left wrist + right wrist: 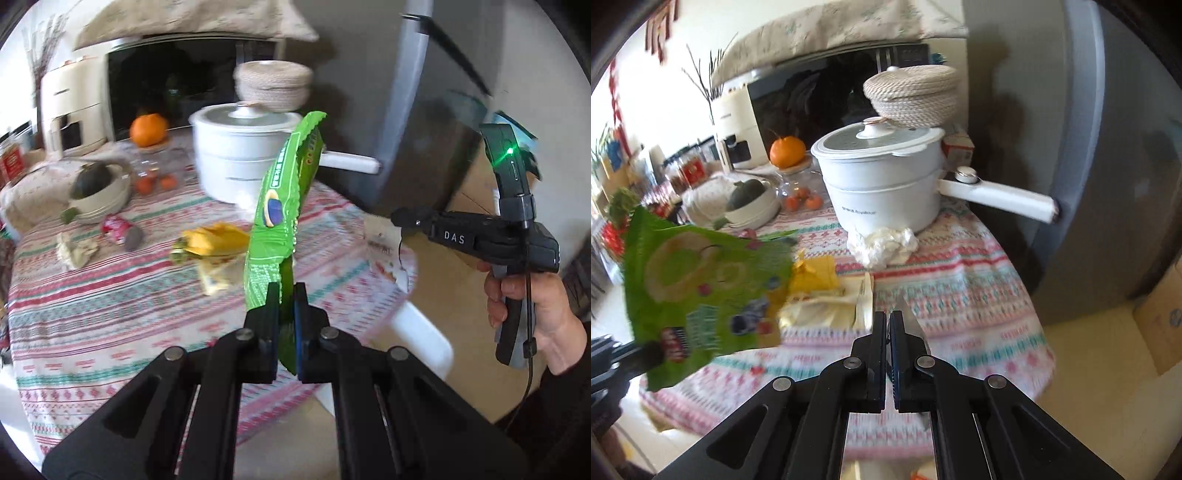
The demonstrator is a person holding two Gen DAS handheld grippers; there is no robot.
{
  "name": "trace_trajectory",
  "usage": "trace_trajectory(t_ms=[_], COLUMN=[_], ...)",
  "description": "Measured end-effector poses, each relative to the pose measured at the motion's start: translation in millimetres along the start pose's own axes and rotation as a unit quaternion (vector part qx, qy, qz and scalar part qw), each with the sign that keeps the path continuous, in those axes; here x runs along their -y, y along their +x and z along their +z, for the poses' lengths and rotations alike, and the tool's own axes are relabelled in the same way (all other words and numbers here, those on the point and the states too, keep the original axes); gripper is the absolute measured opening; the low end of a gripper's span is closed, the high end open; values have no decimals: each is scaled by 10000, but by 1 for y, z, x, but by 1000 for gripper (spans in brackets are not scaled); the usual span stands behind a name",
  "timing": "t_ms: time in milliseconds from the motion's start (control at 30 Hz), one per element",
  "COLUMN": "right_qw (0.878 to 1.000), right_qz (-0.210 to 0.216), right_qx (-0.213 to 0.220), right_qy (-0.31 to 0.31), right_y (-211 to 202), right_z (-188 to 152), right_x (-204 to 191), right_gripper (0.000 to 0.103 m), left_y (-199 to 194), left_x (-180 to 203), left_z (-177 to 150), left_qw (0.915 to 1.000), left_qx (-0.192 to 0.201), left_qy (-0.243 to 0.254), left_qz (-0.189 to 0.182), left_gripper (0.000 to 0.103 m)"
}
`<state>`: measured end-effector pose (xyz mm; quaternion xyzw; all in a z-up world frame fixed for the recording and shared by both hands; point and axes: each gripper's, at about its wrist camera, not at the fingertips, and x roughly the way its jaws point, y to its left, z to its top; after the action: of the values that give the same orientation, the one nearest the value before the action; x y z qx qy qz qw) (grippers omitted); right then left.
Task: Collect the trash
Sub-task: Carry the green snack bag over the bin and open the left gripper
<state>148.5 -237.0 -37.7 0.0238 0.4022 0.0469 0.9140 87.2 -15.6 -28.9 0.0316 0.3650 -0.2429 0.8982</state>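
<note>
Green wrapper (pixel 280 206) clamped in left gripper (pixel 286 295); right gripper (pixel 888 321) closed, seemingly on a scrap.

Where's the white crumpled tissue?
In the right wrist view, the tissue lies on the tablecloth right against the front base of the white pot, right of the yellow wrapper.

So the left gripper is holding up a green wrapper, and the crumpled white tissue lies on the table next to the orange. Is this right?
Not quite. The left gripper does hold the green wrapper, but the crumpled white tissue lies against the base of the white pot, not next to the orange. The right wrist view shows it.
</note>
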Motion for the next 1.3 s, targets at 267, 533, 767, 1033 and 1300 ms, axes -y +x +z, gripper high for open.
trace_trajectory(t_ms=[267, 533, 767, 1033, 1300], right_qw=[9990, 9972, 9919, 9854, 9862], right_qz=[31, -142, -191, -435, -454], right_qx=[-146, -465, -872, -1215, -1205], right_qy=[416, 574, 905, 1111, 1044], right_y=[-43, -48, -34, -17, -21], right_z=[-50, -87, -112, -125, -122], right_x=[42, 71, 101, 121, 121], right_gripper=[3, 3, 3, 4, 4], left_y=[15, 56, 90, 107, 109], left_x=[52, 99, 127, 137, 136], left_z=[-25, -59, -70, -79, -79], left_qw=[9930, 9761, 9663, 9632, 9658], left_qx=[-594, -1488, -2048, -2255, -2180], left_qy=[274, 418, 507, 618, 860], left_qz=[-979, -1531, -1477, -1327, -1105], left_gripper=[8, 8, 8, 8, 23])
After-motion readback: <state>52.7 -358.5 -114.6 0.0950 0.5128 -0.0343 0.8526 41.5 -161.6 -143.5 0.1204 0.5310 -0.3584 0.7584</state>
